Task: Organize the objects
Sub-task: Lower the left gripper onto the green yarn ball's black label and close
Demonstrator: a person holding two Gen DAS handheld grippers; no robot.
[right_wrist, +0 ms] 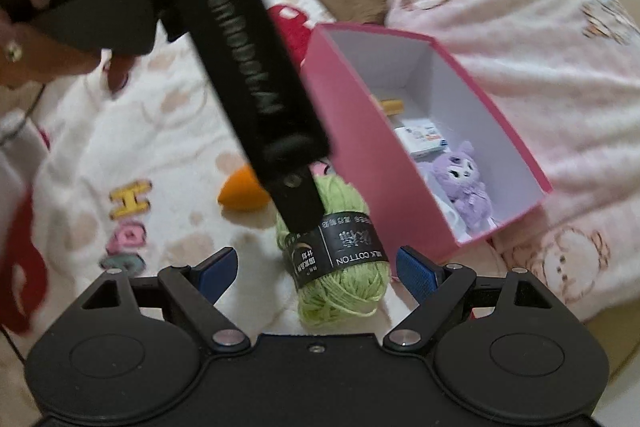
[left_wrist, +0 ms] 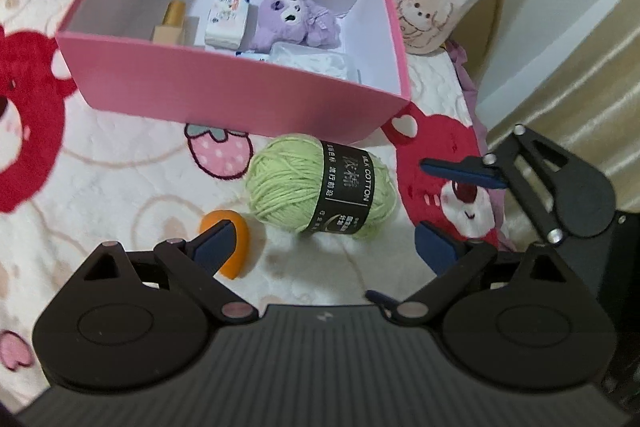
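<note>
A bed covered by a white fleece blanket (left_wrist: 120, 187) printed with red bears and strawberries is seen to carry everything. On it stands an open pink box (left_wrist: 224, 95), into which four things have already been put: a purple plush toy (left_wrist: 296, 15), a clear plastic case (left_wrist: 316, 59), a white packet (left_wrist: 226, 21) and a gold-capped bottle (left_wrist: 170, 25). Roughly two thirds of the sorting may therefore be judged done. Two things are left outside on the blanket: a ball of green yarn (left_wrist: 320, 185) with a black band, lying just in front of the box's near wall, and a smaller orange sponge (left_wrist: 232, 243) beside it. The left claw (left_wrist: 326, 245) is held wide open with nothing gripped; the yarn lies just ahead of it and between the lines of its fingers, while the sponge is partly hidden behind its left finger. The right claw (right_wrist: 316, 269) is likewise spread wide and empty, and in its view the yarn (right_wrist: 340, 267) sits between the blue pads, though no contact can be made out. Both claws are thus aimed at the yarn.
</note>
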